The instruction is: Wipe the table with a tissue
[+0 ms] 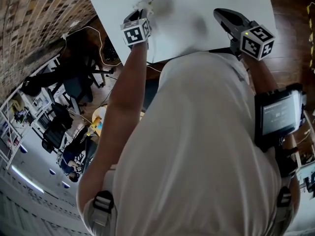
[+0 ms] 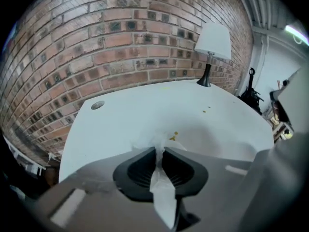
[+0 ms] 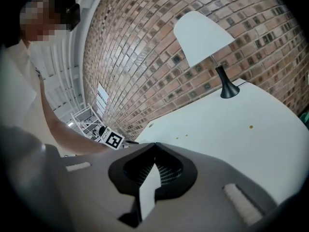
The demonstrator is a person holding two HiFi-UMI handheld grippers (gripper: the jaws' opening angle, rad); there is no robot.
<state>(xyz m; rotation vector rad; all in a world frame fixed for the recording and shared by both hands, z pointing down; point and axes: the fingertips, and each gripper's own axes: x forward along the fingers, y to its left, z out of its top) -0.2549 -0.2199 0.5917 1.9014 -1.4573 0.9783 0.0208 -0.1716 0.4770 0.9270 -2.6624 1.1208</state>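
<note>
My left gripper (image 2: 158,150) is shut on a white tissue (image 2: 155,140), whose crumpled end rests on the white table (image 2: 120,124). Small yellow crumbs (image 2: 173,137) lie just beyond the tissue, with more crumbs (image 2: 205,111) farther out. In the head view the left gripper (image 1: 141,9) holds the tissue (image 1: 146,4) down on the table's left part (image 1: 187,23). My right gripper (image 1: 220,14) hovers over the table's right side, apart from the tissue. Its jaws (image 3: 154,146) meet at the tips with nothing between them. One crumb (image 3: 251,127) lies on the table ahead of it.
A white-shaded lamp (image 2: 212,45) with a black base stands at the table's far side against a brick wall (image 2: 120,47). A round cable hole (image 2: 97,105) sits near the far left corner. Beside the table, cables and office chairs (image 1: 74,87) stand on the floor.
</note>
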